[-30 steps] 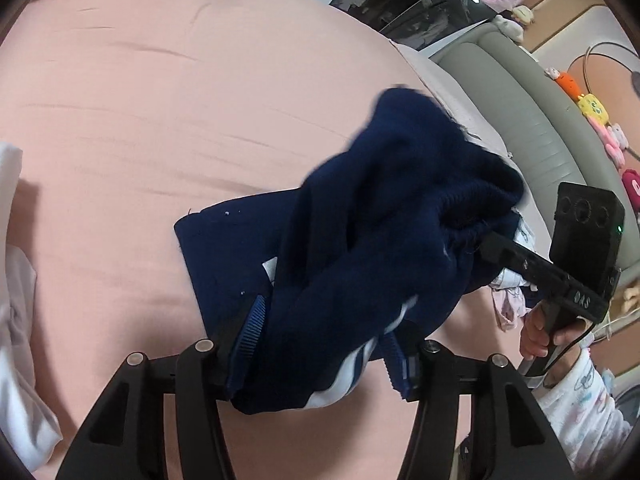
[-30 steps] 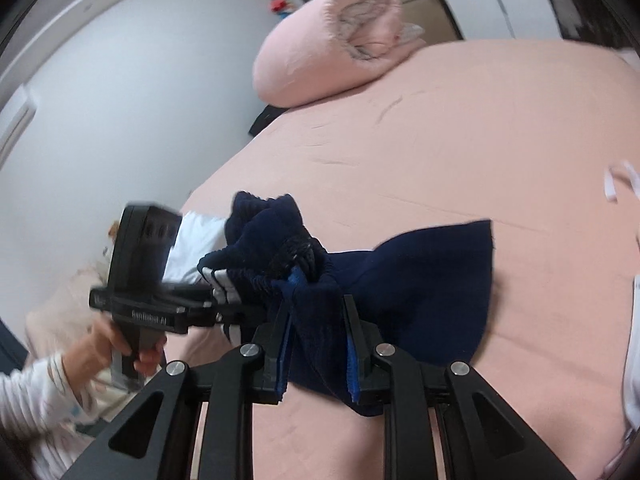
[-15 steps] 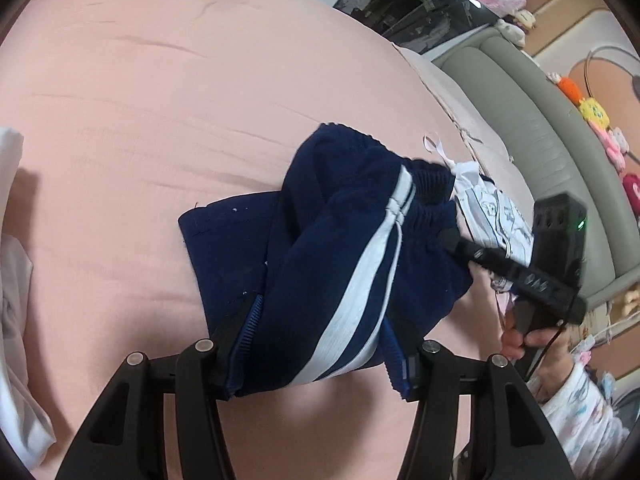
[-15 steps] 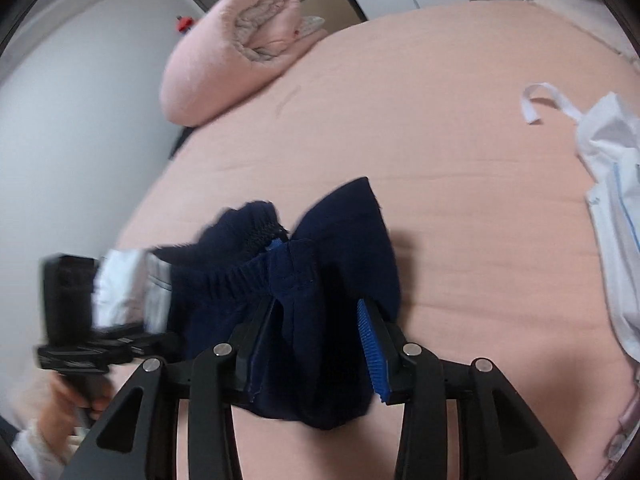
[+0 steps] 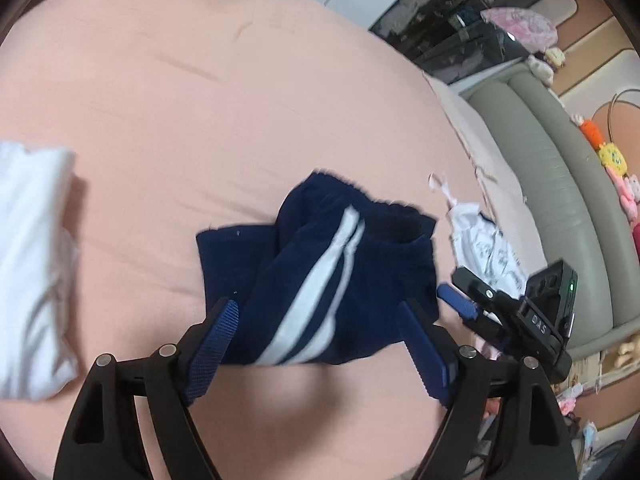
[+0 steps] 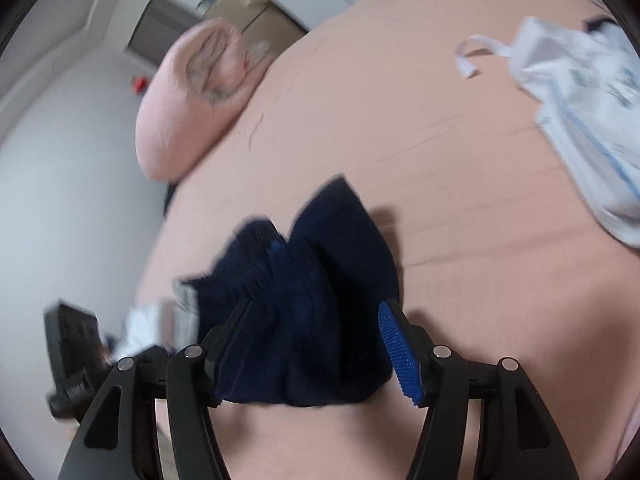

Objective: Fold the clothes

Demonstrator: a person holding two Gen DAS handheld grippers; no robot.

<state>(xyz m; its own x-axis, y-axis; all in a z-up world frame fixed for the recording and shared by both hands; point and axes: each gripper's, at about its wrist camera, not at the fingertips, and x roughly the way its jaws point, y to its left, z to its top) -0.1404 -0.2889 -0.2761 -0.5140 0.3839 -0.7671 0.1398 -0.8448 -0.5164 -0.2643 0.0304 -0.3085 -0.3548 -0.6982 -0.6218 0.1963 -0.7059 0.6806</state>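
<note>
Your left claw and right claw are both opening, the navy shorts lying loose between their pads on the pink bed. White garment lies left, printed garment right; rolled pink blanket well beyond. Bare bedsheet ahead.

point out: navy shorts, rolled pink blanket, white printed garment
navy shorts (image 5: 320, 280), left wrist view, on the white side stripes.
rolled pink blanket (image 6: 192, 100), right wrist view, on its rolled end.
white printed garment (image 6: 580, 120), right wrist view, on its middle.
</note>
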